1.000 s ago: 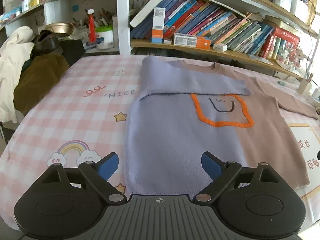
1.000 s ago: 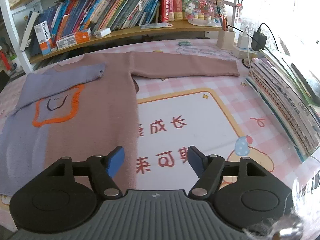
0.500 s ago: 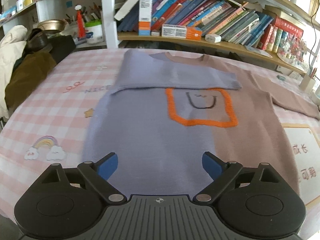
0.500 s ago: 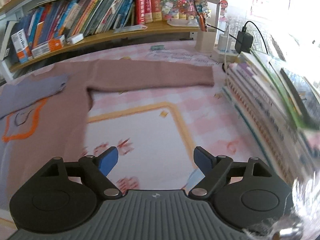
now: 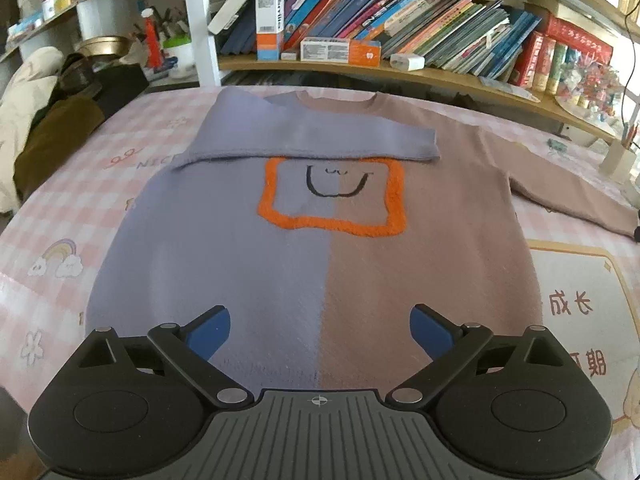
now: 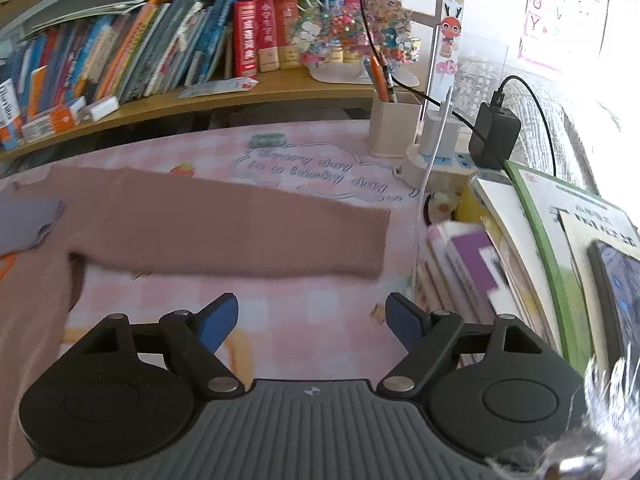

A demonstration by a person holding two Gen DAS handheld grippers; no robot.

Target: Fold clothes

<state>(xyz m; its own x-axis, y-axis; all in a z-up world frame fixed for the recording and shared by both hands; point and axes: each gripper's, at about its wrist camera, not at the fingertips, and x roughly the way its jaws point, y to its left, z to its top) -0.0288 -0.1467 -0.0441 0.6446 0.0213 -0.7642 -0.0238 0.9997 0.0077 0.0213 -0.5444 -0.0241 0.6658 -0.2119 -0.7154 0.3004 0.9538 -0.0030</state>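
A two-tone sweater (image 5: 320, 248) was laid flat, front up, on the checked tablecloth (image 5: 80, 216), its lilac sleeve (image 5: 304, 136) already folded across the chest above the orange square (image 5: 332, 196). The brown sleeve (image 6: 240, 236) was stretched out toward three o'clock, its cuff just beside a stack of books (image 6: 500, 256), so the sleeve fold on that side was judged to be the step in hand.

The left gripper (image 5: 320, 332) was held over the hem at six o'clock, pitched down toward the cloth, its jaws being spread to nearly their widest with nothing between them. The right gripper (image 6: 312, 318) was pointed down at bare tablecloth just short of the brown sleeve, its jaws fairly wide, closing slightly, and empty.

The next move was judged to call for the right gripper to be carried on toward twelve o'clock, the cuff end pinched, and the sleeve drawn across toward nine o'clock onto the chest.
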